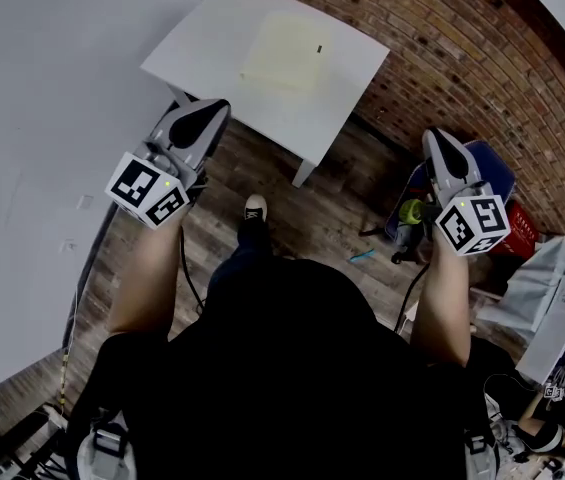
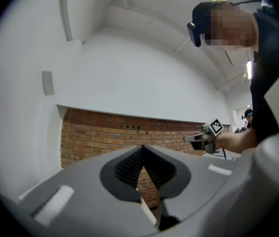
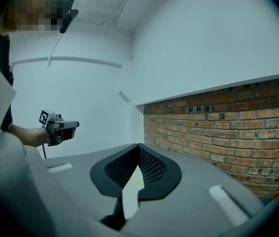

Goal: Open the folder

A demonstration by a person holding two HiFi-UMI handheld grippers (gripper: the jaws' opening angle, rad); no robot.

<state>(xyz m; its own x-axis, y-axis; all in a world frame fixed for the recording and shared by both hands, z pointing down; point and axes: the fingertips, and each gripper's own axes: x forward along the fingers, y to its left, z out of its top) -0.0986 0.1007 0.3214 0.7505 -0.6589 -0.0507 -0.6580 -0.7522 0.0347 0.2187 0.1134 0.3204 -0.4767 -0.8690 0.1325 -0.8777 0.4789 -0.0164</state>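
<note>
Wooden floorboards [image 1: 292,218] run between a white wall at 9 o'clock and a brick wall [image 1: 442,48] from 1 to 3 o'clock in the head view. A white tabletop [image 1: 202,43] stands at 12 o'clock. The folder [image 1: 287,50], pale yellow, lies flat and closed on it, its edges square to the tabletop's edges. It looks nearly square from here, so its long axis is hard to tell; a small dark mark sits near its 3 o'clock edge. The left hand-held gripper [image 1: 218,108] is at 10 o'clock and the right hand-held gripper [image 1: 432,138] at 3 o'clock. Both are clenched on nothing, pads meeting at the tip, and both are well apart from the folder. Neither gripper view shows the folder, only walls and the other gripper. The person's dark torso hides the floor at 6 o'clock, apart from one shoe [image 1: 254,208]. Clutter at 4 o'clock is too small to make out.
</note>
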